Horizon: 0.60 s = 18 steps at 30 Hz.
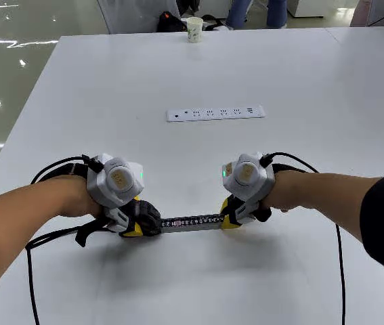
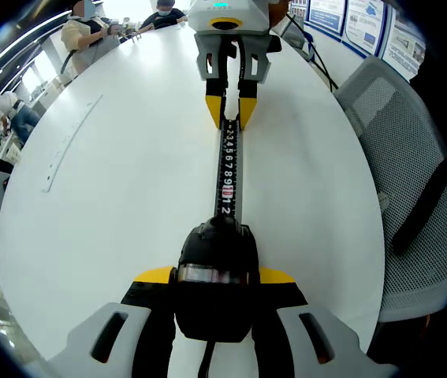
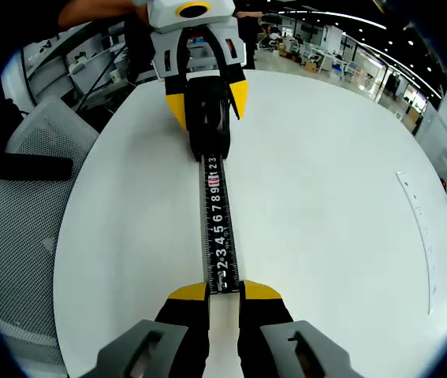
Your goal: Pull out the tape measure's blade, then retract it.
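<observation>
Because the case must stay put while the strip is drawn from it, we work low over the broad white workbench (image 1: pixel 198 68), the tape measure lying near its front edge between our hands; the left gripper (image 1: pixel 137 222), grey with yellow-tipped jaws, is clamped around the chunky black tape measure case (image 2: pixel 217 276) as an anchor; the right gripper (image 1: pixel 229 220) has its jaws pinched on the free end of the narrow black numbered blade (image 3: pixel 217 228); we judge the pull partly done. The blade's long axis runs straight from one gripper to the other, left to right across the bench, its tip pointing toward our right.
</observation>
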Each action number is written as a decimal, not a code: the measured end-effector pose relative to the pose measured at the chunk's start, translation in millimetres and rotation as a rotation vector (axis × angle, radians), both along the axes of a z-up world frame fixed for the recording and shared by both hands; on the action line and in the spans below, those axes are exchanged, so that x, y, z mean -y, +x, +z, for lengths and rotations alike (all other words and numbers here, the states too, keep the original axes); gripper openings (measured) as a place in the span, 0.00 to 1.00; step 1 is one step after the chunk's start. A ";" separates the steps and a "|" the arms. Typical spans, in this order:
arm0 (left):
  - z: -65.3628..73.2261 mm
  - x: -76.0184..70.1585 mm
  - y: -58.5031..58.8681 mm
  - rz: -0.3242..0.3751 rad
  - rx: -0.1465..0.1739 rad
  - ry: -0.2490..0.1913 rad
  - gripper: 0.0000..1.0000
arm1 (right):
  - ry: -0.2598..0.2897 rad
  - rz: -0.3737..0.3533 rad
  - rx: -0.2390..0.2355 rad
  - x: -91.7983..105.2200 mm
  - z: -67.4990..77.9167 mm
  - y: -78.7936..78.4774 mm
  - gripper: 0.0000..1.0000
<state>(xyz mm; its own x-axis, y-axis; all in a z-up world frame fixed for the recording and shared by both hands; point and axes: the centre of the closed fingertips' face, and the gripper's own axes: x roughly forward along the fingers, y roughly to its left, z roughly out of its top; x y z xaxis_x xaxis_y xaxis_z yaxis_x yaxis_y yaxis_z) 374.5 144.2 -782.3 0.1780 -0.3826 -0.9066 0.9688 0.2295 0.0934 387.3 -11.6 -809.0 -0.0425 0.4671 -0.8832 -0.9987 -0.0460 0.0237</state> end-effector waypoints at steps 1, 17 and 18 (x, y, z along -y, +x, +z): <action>0.0 -0.1 0.0 0.000 0.000 0.000 0.32 | -0.001 0.001 0.001 0.6 0.0 0.1 0.10; 0.3 0.4 -0.8 0.000 0.000 0.002 0.32 | -0.014 -0.005 0.002 12.5 0.4 1.7 0.10; 0.4 0.5 -0.9 0.001 0.000 0.002 0.32 | -0.014 -0.006 0.002 13.4 0.5 1.8 0.10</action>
